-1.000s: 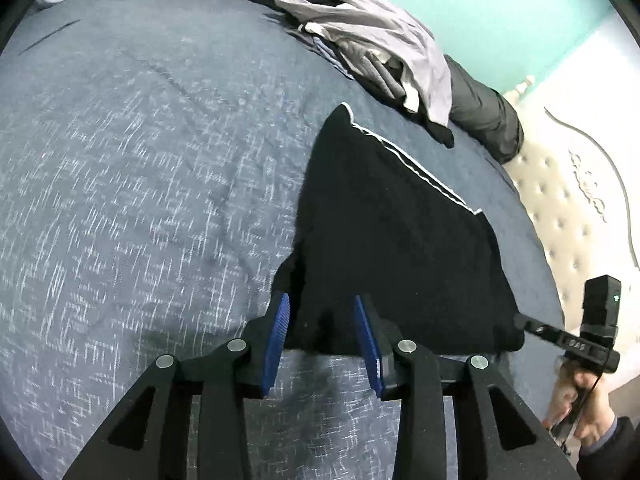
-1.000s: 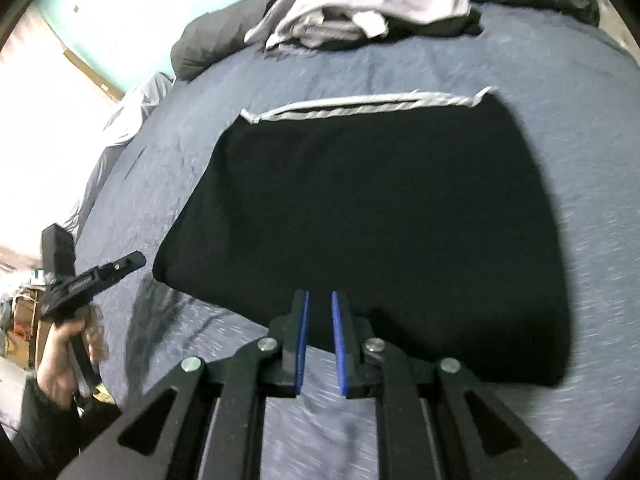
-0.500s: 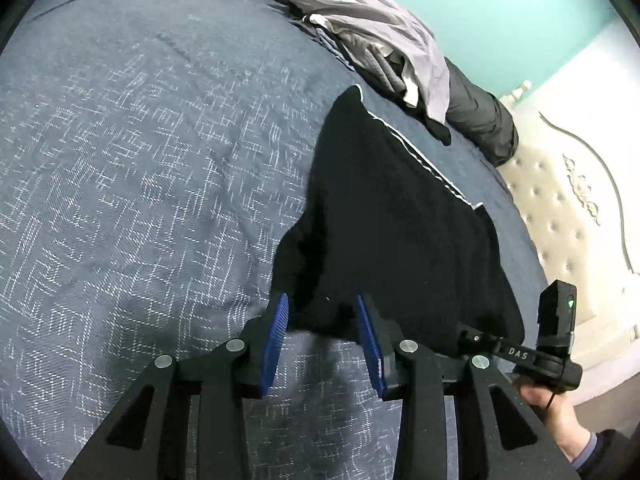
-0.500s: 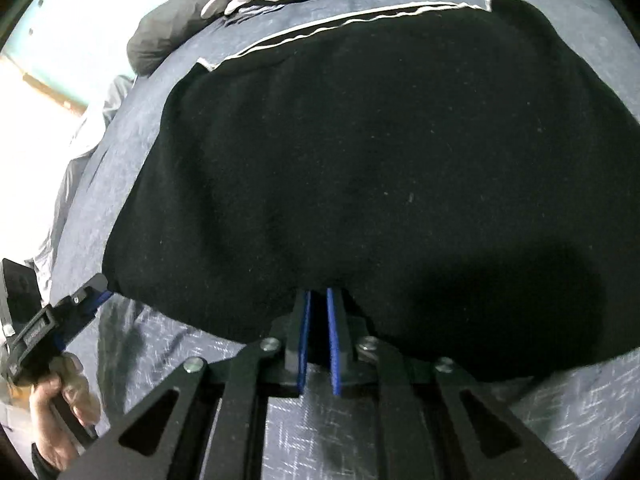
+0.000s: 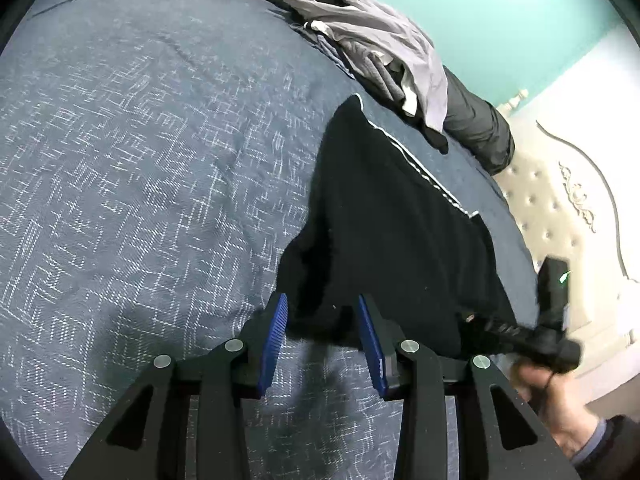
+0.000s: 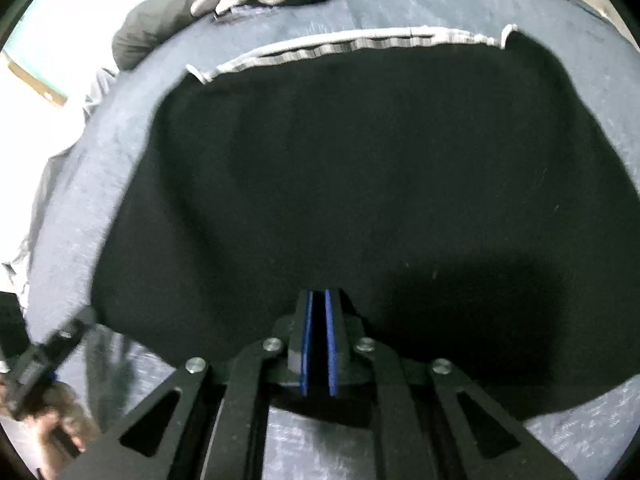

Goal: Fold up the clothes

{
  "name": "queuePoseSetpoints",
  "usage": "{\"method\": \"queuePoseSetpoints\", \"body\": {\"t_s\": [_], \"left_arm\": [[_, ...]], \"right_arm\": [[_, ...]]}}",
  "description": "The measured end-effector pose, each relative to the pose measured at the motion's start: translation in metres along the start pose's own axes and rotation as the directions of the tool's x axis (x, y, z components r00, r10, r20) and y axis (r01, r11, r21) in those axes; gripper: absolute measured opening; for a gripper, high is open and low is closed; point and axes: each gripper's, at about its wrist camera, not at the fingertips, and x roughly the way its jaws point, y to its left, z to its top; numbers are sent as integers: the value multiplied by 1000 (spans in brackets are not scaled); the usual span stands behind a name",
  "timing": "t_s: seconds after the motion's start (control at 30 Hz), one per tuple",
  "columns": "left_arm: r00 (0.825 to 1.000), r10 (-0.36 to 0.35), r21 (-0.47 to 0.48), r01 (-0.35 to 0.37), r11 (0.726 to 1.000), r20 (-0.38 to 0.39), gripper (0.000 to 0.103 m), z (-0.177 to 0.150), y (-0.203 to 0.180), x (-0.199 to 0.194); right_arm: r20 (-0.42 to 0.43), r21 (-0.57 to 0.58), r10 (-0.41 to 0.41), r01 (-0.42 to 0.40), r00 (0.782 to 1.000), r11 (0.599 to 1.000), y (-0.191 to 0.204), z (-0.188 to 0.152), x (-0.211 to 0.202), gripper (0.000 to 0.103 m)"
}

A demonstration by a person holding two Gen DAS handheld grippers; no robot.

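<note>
free: wide bare stretch of bed [image 5: 140,168] left of black garment [image 5: 392,232] | blocked: heap of grey clothes [image 5: 384,48] and dark pillows [image 5: 480,124] along far edge | right: tufted headboard [image 5: 552,208] closes that side

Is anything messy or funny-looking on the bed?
Yes. The pile of grey clothes at the far edge of the bed is crumpled and heaped up, not folded. The black garment lies mostly flat, but its near corner by the left gripper is bunched up. Nothing looks torn or spilled.
</note>
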Motion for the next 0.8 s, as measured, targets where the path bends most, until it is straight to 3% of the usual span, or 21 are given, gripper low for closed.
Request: {"method": "queuePoseSetpoints", "body": {"t_s": [0.13,0.27,0.47,0.57,0.73,0.8], "left_arm": [[1000,-11,-5,11,1000,5,40,0,0,-2],[1000,-20,-4,20,1000,1,42,-1,0,-4],[1000,-20,0,20,1000,6,43,-1,1,-6],[1000,-21,-9,21,1000,3,43,-1,3,-6],[1000,-20,-10,20,1000,6,45,0,3,-7],[1000,-22,-18,22,1000,2,46,0,5,-7]], "right_arm": [[12,-65,-79,80,997,995,16,-5,-4,3],[-9,-65,-56,55,998,996,22,-24,-26,3],[5,-16,-23,23,1000,1000,4,-59,-25,4],[-10,-24,-47,47,999,999,7,-55,-29,3],[58,28,-30,28,998,999,0,-28,-44,3],[40,69,-15,12,999,998,-6,-22,-36,3]]}}
